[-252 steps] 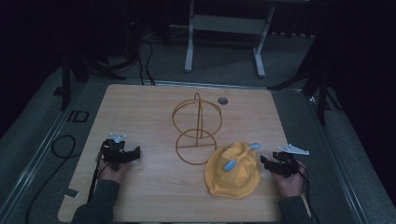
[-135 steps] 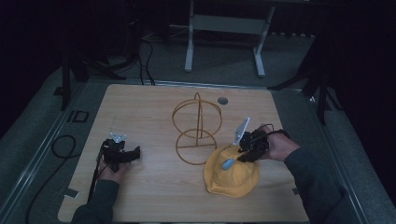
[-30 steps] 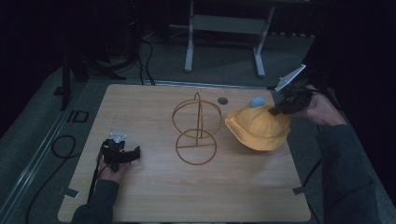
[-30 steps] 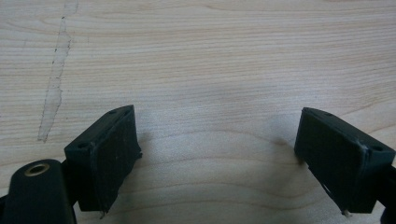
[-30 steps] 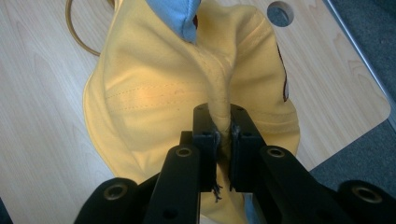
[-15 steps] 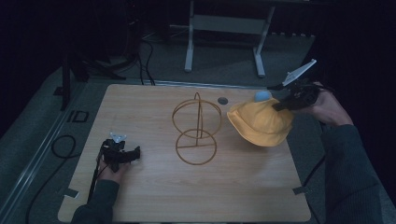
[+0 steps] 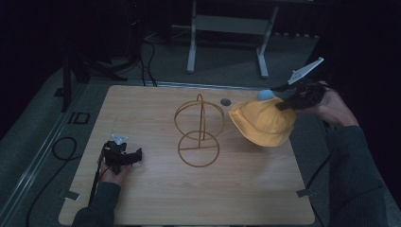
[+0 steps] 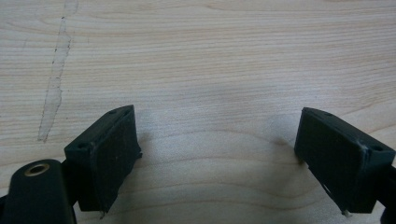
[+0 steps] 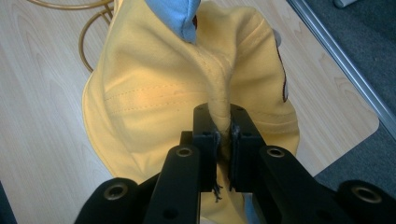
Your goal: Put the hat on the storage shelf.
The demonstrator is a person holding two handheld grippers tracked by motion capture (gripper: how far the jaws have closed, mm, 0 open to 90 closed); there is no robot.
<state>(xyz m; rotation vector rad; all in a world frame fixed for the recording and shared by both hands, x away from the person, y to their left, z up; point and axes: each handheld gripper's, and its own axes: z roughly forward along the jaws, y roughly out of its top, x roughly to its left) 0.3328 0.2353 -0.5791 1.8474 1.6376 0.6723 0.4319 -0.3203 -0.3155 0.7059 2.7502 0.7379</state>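
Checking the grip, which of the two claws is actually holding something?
The right claw, raised by the table's far right edge, is pinched shut on a fold of the yellow hat. The left claw rests open on bare wood.

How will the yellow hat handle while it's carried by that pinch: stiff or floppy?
Probably floppy: the hat bunches into a ridge where the right gripper pinches it, and its brim sags below. Likely light, since one small fold carries it. It may swing and snag the wire stand beside it.

Hat (image 7: 263, 124) right of wire stand (image 7: 198, 130), above table (image 7: 156, 198).
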